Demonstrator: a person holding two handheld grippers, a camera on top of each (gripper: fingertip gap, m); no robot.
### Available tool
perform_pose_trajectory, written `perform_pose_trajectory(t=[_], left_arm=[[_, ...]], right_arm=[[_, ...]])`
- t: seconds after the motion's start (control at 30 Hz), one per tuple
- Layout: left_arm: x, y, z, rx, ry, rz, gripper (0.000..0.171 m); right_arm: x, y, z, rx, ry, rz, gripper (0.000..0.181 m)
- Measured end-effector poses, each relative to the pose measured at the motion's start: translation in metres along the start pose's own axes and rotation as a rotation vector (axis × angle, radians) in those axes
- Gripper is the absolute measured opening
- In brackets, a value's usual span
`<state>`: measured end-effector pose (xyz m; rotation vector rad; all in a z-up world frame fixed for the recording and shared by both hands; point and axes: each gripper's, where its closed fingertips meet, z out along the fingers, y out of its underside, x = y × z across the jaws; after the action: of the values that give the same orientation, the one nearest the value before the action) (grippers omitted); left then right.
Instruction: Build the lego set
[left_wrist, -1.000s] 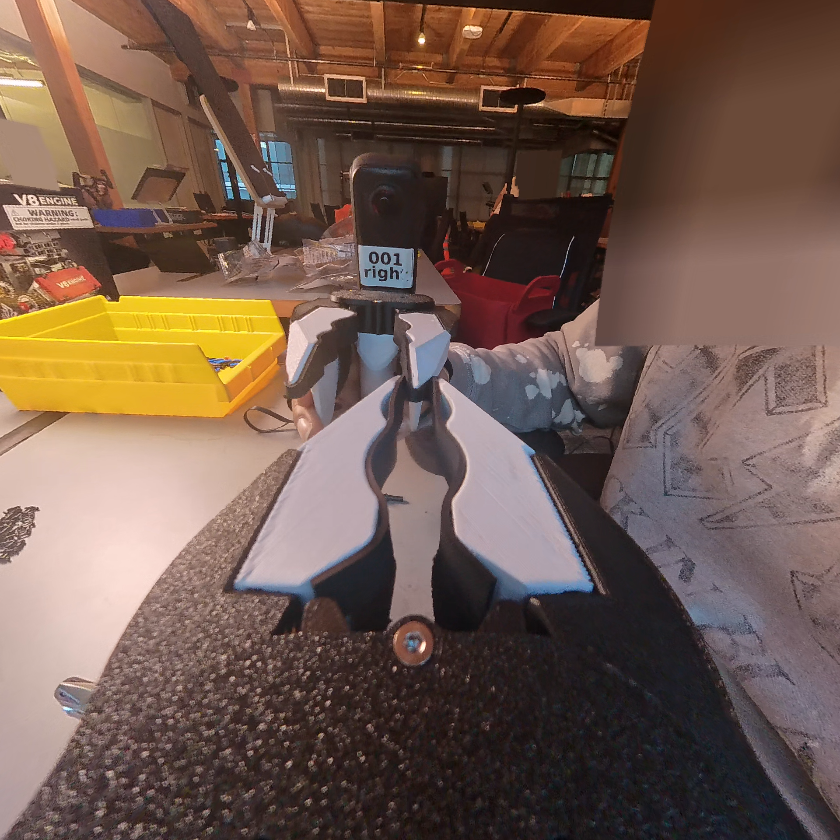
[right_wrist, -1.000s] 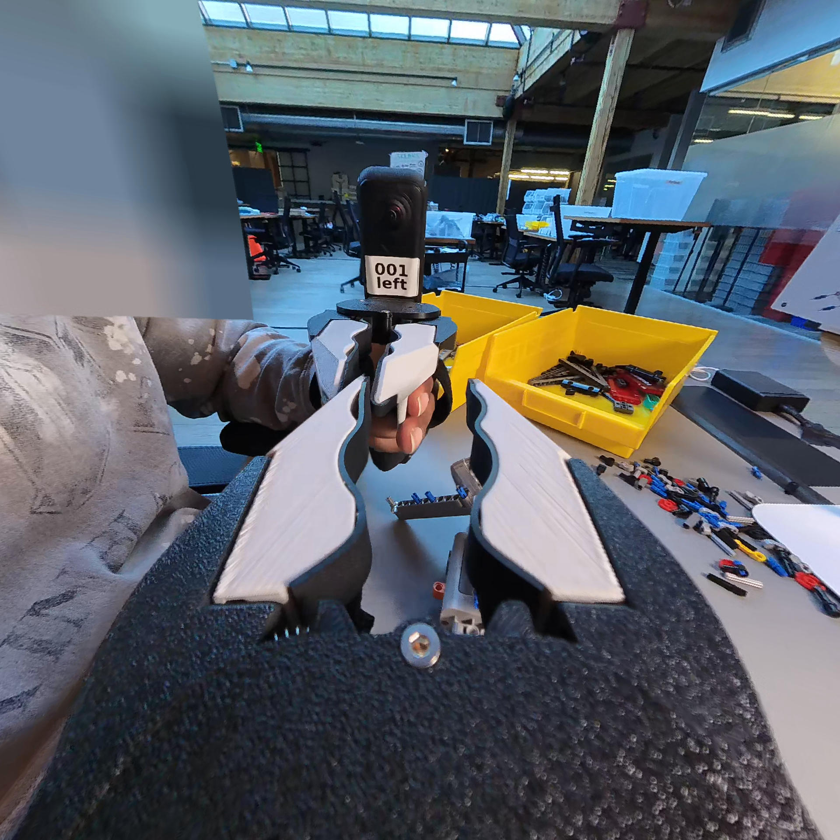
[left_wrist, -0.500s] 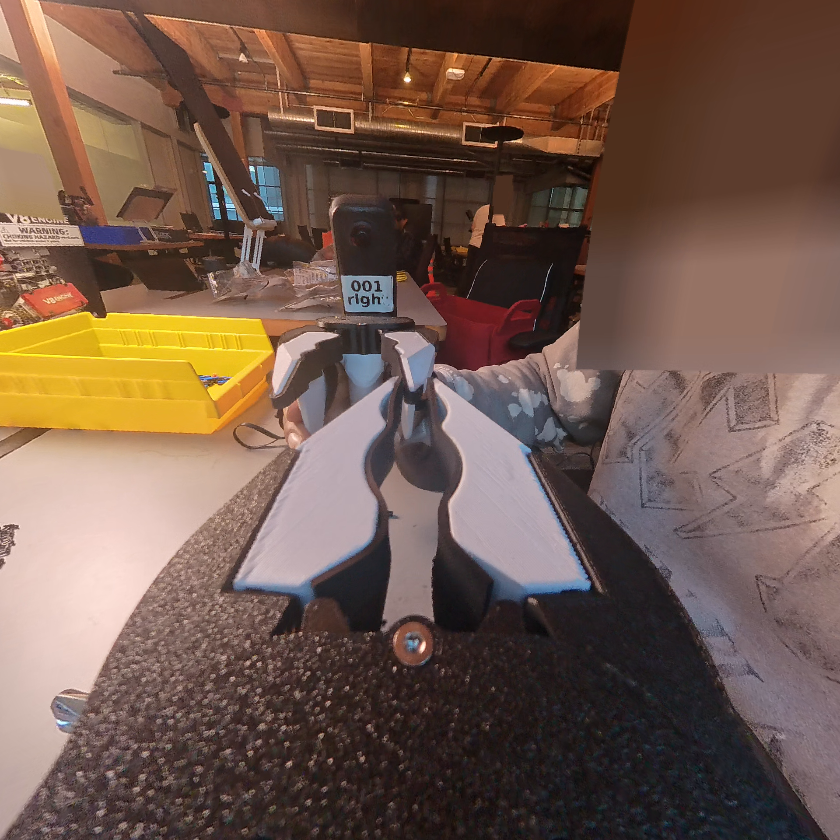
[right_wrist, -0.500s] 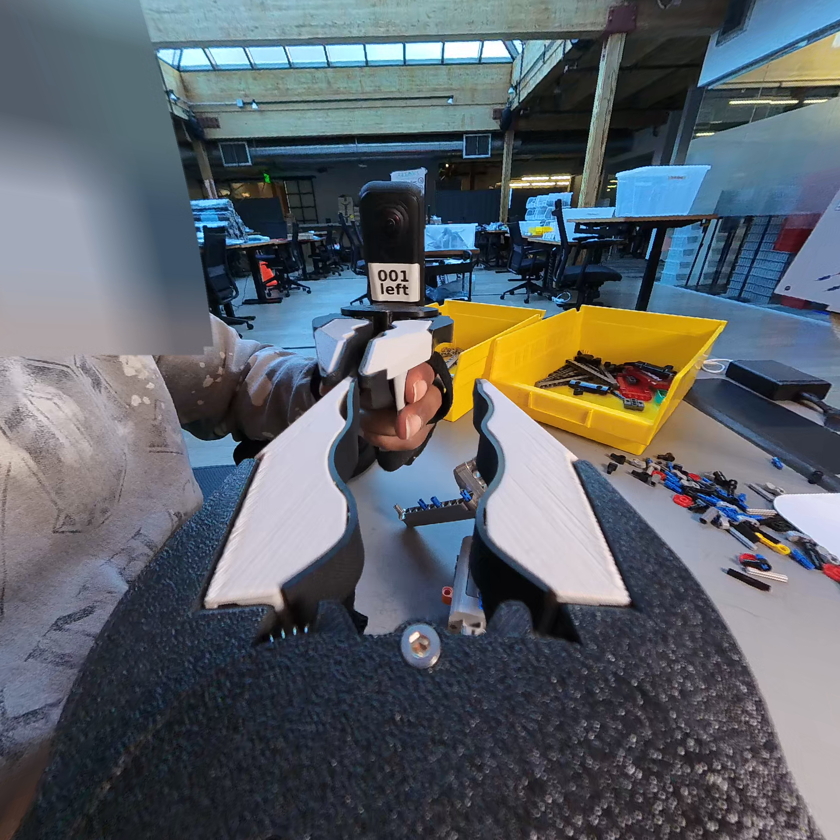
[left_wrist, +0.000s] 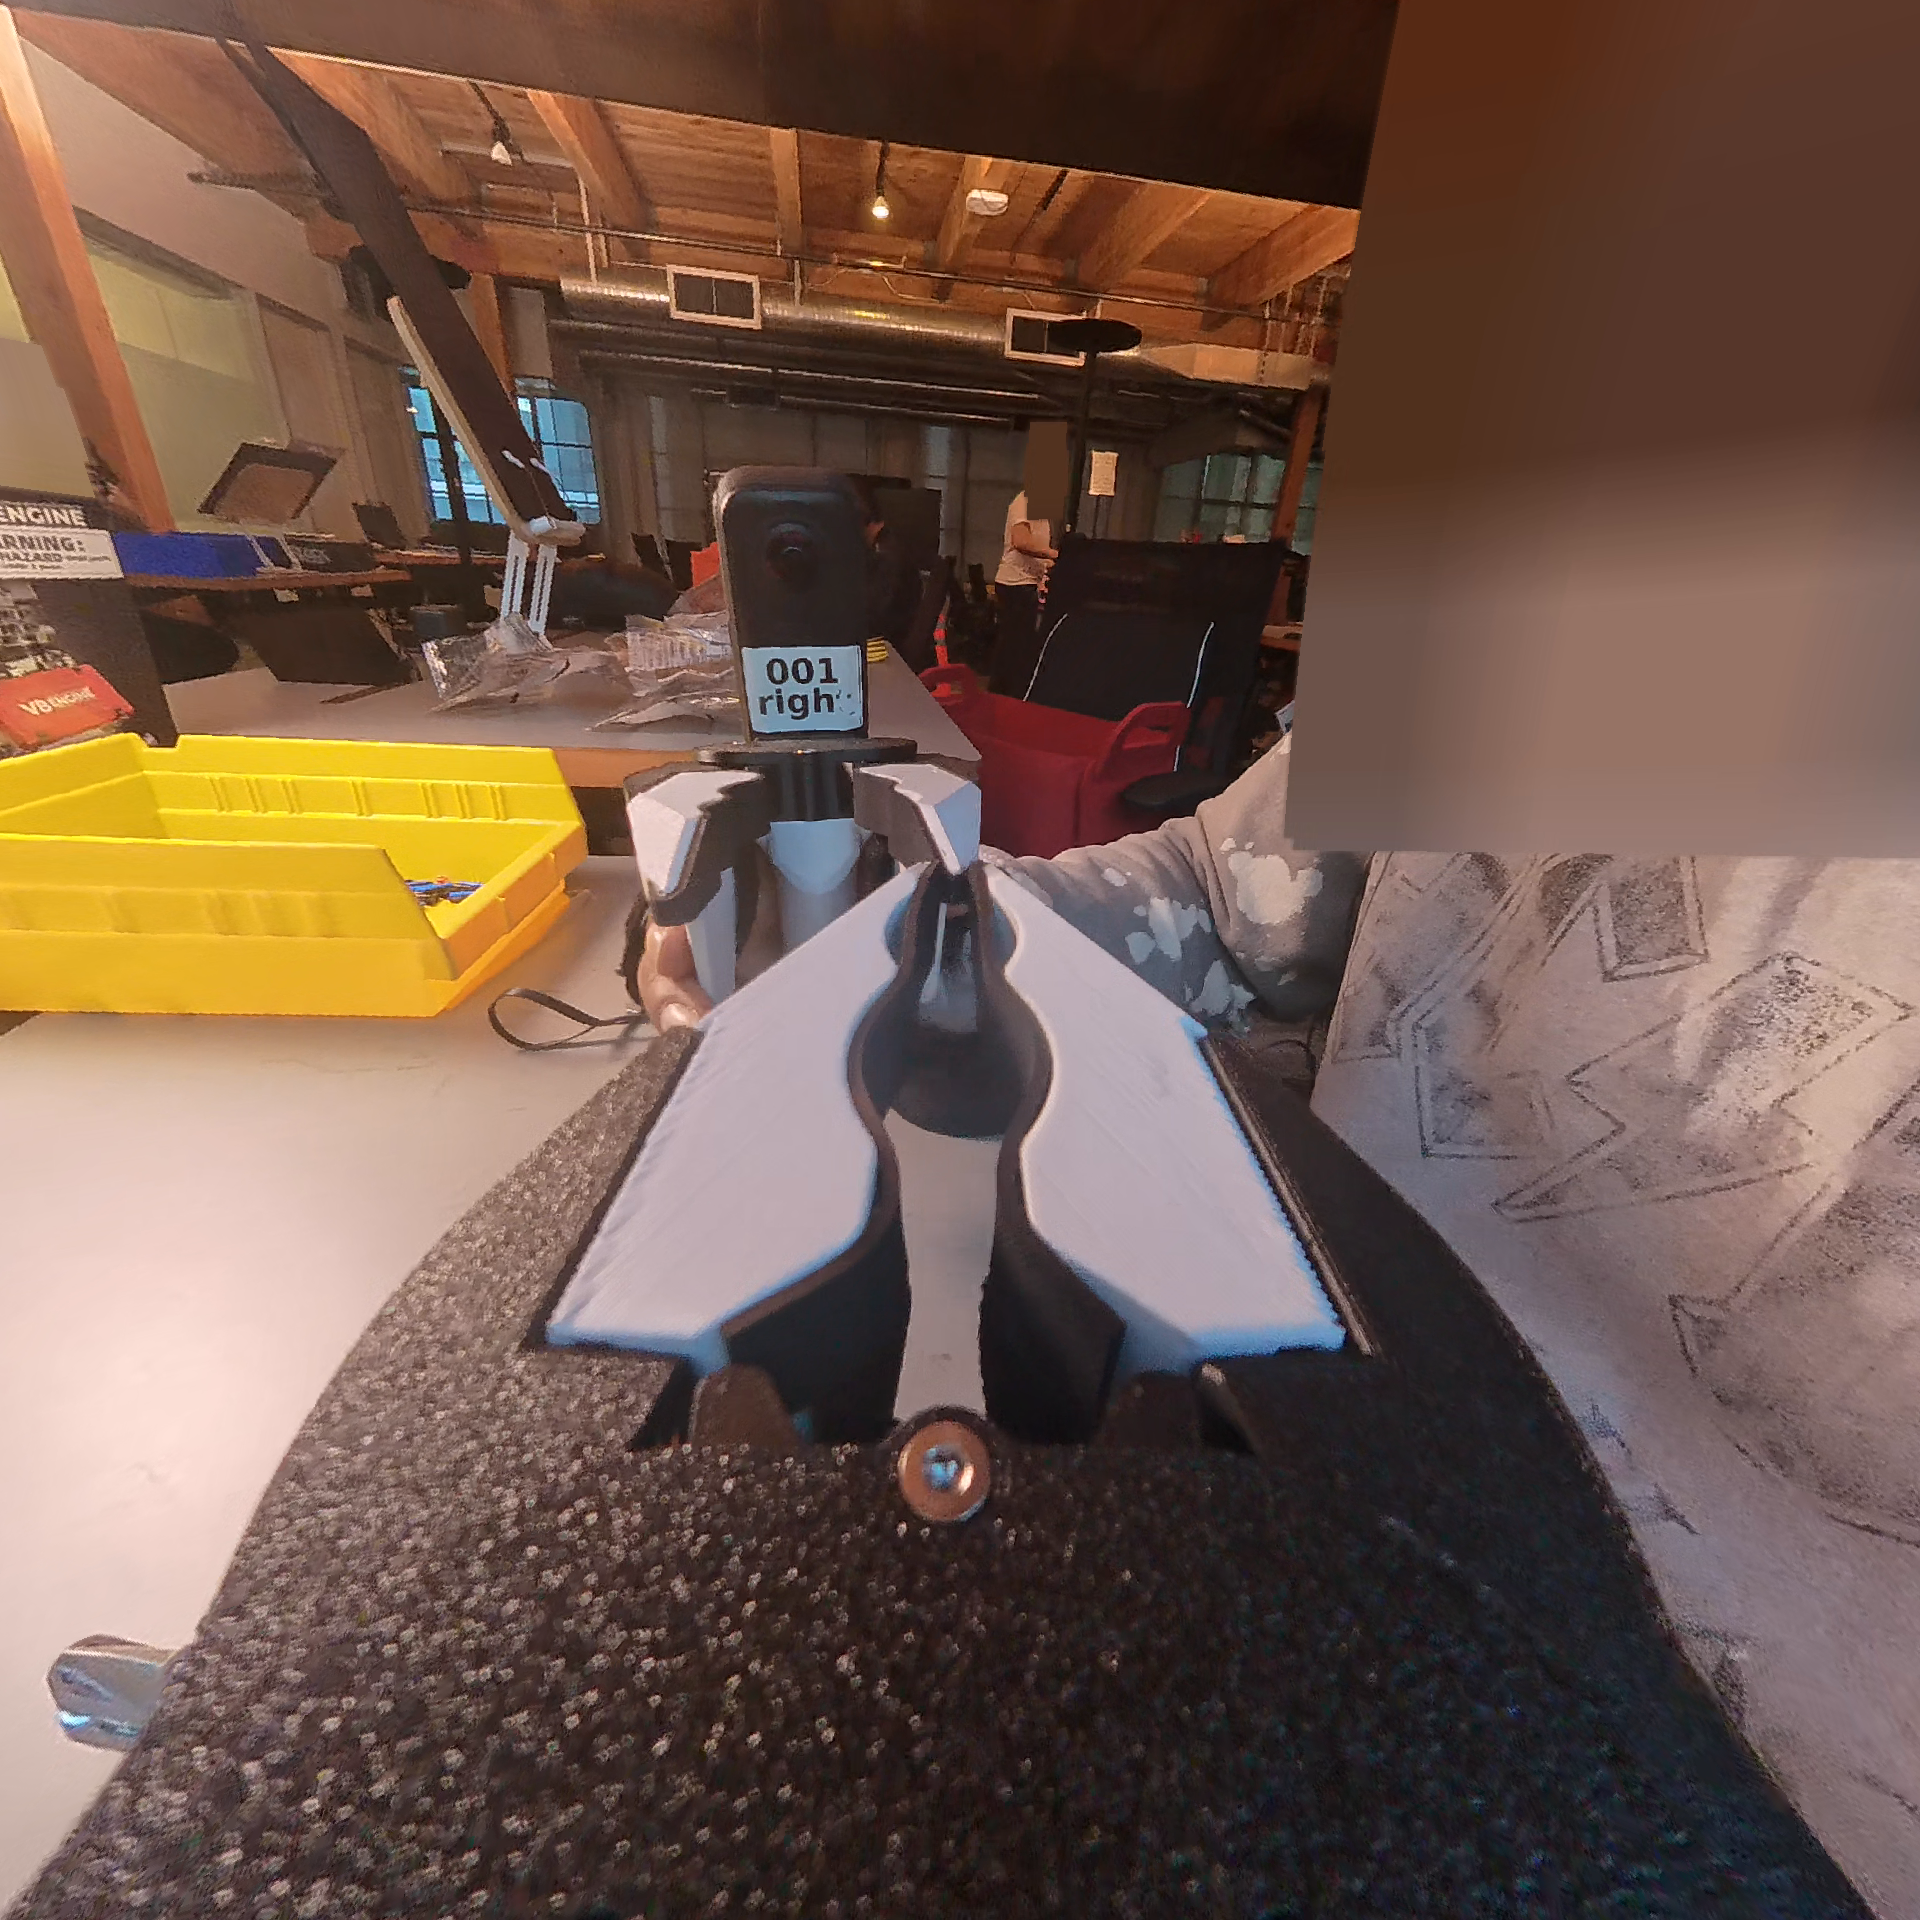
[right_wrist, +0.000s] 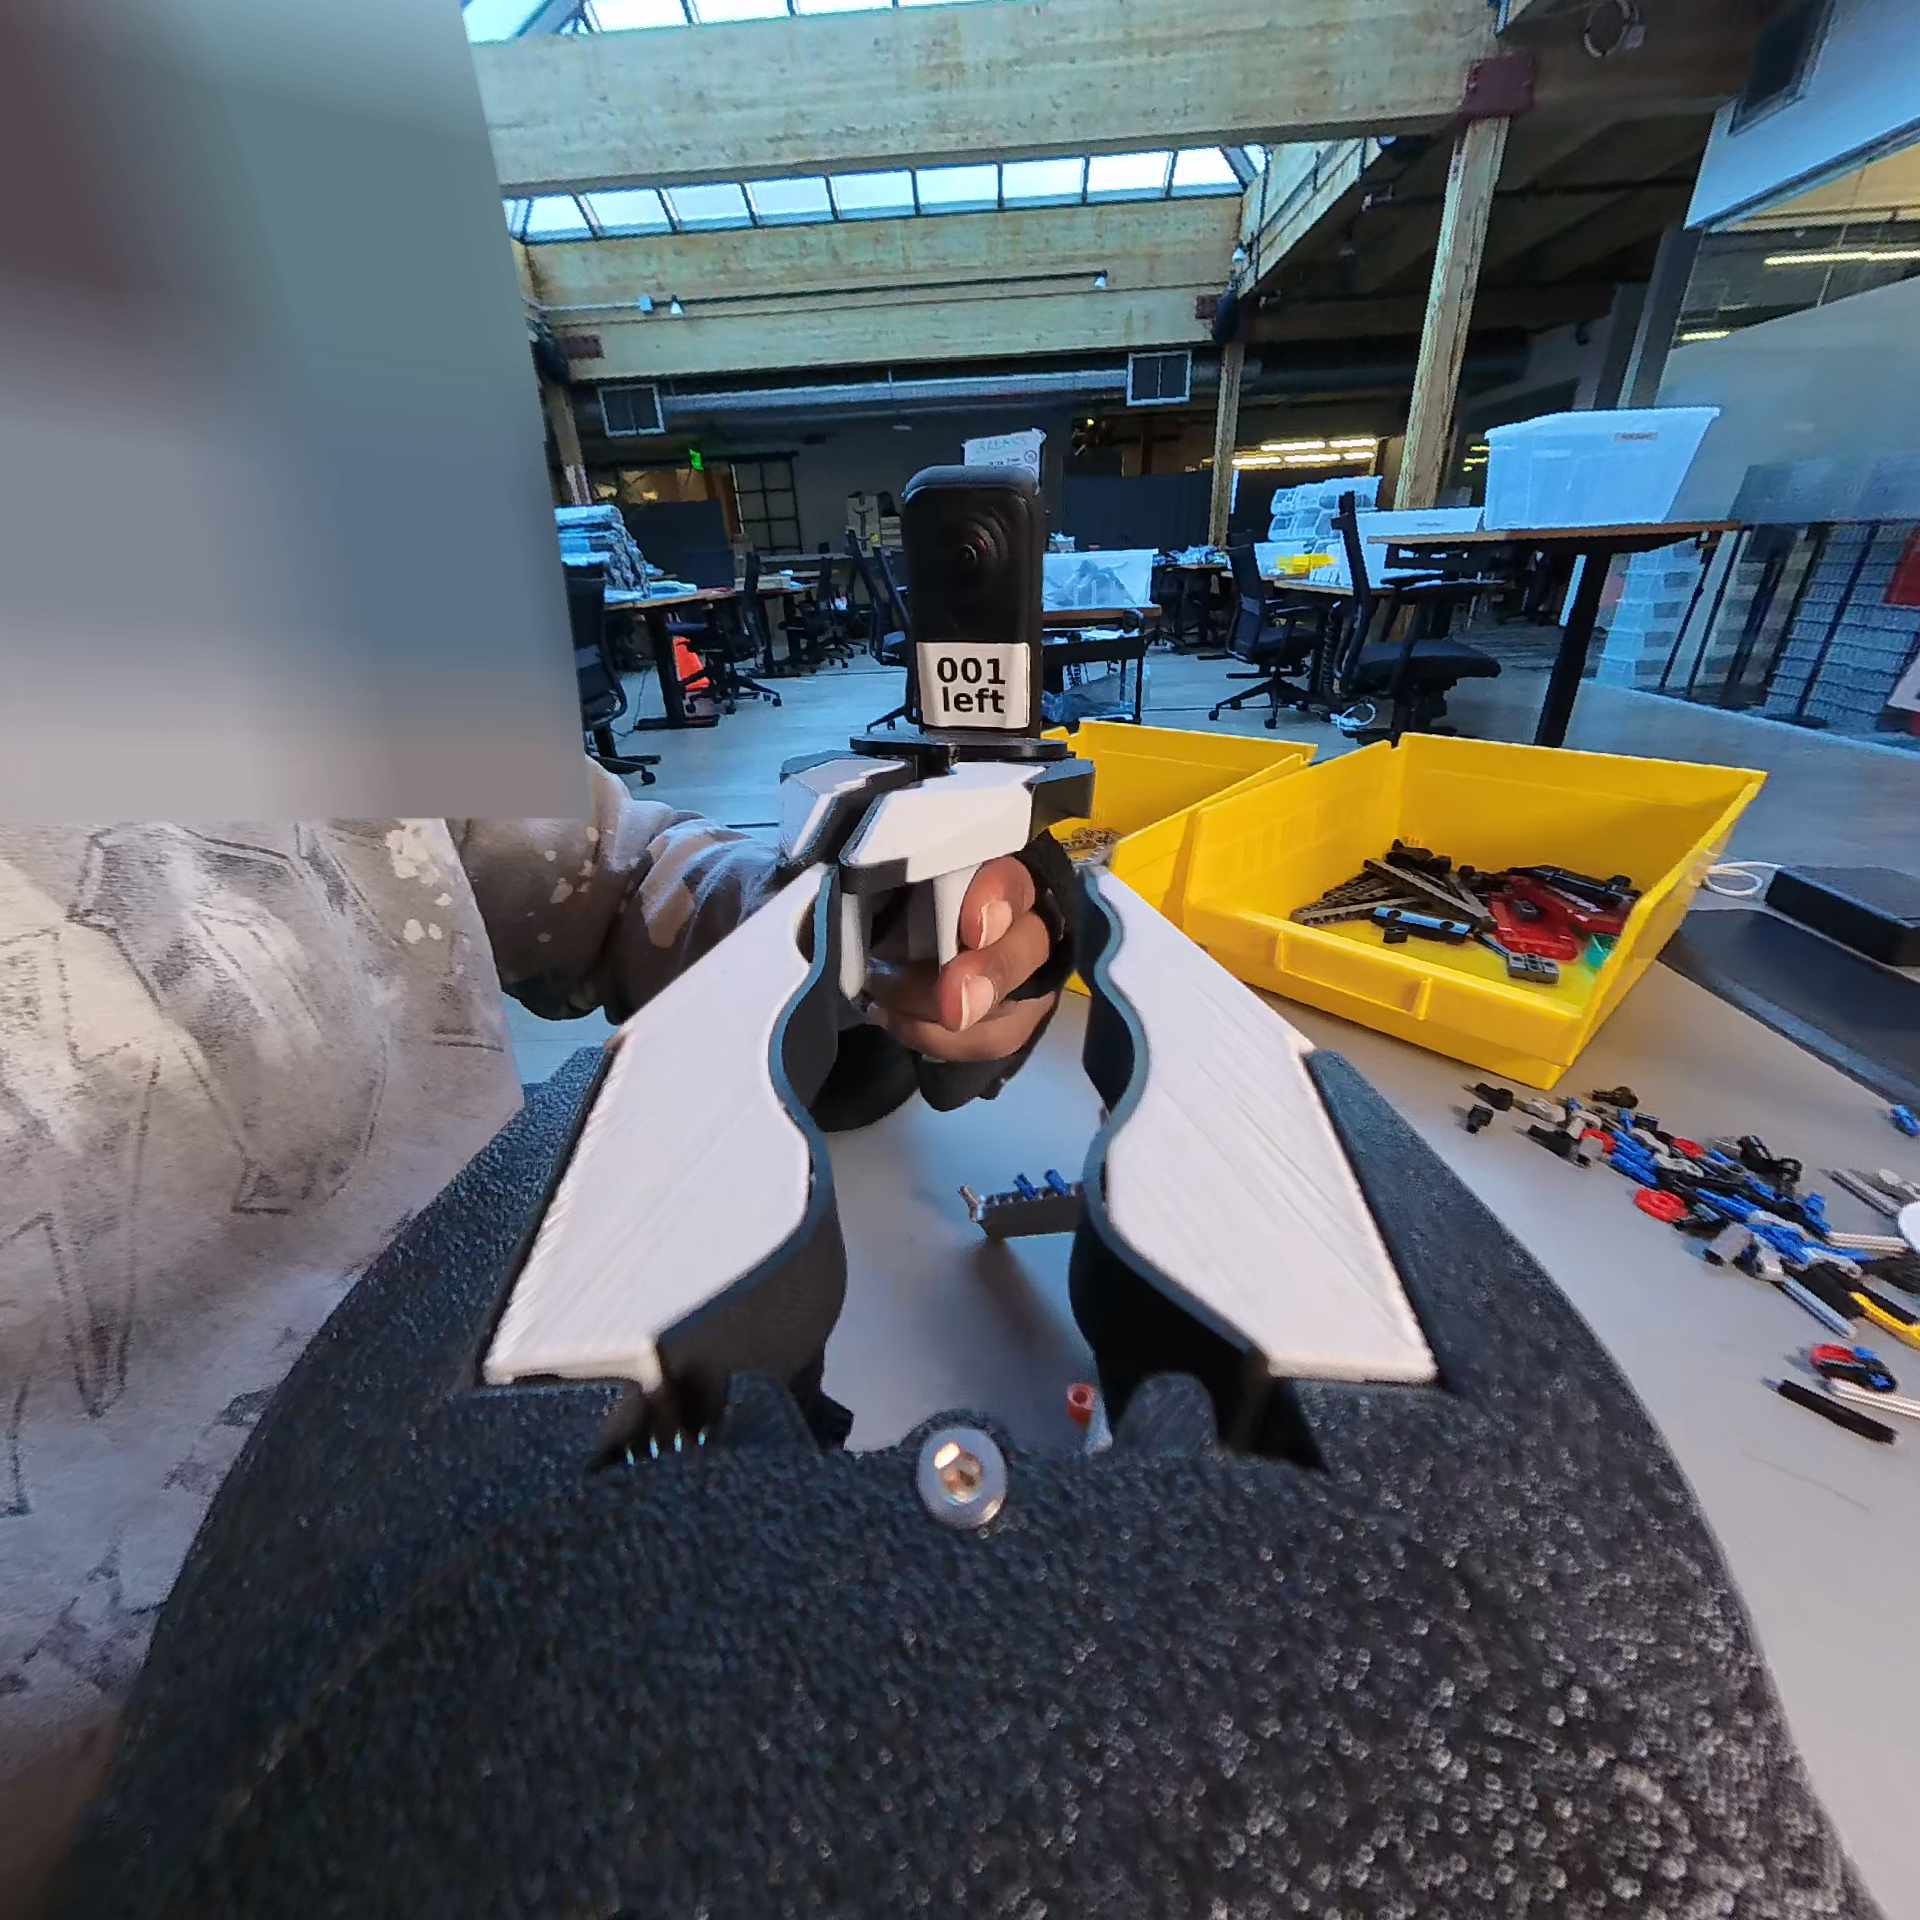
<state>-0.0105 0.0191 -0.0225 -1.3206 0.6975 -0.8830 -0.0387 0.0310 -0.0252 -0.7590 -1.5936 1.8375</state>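
My left gripper (left_wrist: 948, 883) is shut, its white fingertips meeting, and I see nothing held between them. It points at my right gripper (left_wrist: 805, 862), held in a hand just beyond it over the grey table (left_wrist: 260, 1195). My right gripper (right_wrist: 958, 883) is open and empty. It faces the left gripper (right_wrist: 914, 831), which a hand (right_wrist: 977, 987) grips close in front. A grey beam with blue pins (right_wrist: 1023, 1205) lies on the table between the right gripper's fingers (right_wrist: 1226, 1174), not touching them. A small red piece (right_wrist: 1081, 1403) lies near the finger base.
Two yellow bins (right_wrist: 1455, 935) stand at the right, one holding dark and red parts. Loose small parts (right_wrist: 1714, 1195) are scattered on the table right of the gripper. In the left wrist view a yellow bin (left_wrist: 260, 883) and a black cord loop (left_wrist: 551, 1018) lie left. The person's patterned sleeve (left_wrist: 1558, 1143) is close.
Both views have tilted up a little, so the facing grippers and the table parts sit lower in frame. The left gripper stays shut and the right stays open.
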Motion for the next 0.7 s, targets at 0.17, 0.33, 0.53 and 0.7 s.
perform_pose_trajectory(t=[0.17, 0.33, 0.53, 0.7], left_arm=[[0.004, -0.002, 0.001, -0.006, -0.021, 0.084, 0.003], [0.007, -0.006, 0.002, -0.01, -0.057, 0.197, 0.002], [0.005, -0.004, 0.001, -0.06, -0.127, 0.353, 0.002], [-0.014, -0.001, -0.003, -0.077, -0.19, 0.314, 0.003]], right_arm=[[-0.005, -0.003, 0.001, 0.018, -0.02, -0.012, 0.039], [-0.012, -0.007, 0.002, 0.046, -0.037, -0.021, 0.034], [-0.012, -0.006, 0.002, 0.057, -0.037, -0.011, 0.029], [0.021, 0.0, -0.004, -0.058, 0.122, -0.034, 0.047]])
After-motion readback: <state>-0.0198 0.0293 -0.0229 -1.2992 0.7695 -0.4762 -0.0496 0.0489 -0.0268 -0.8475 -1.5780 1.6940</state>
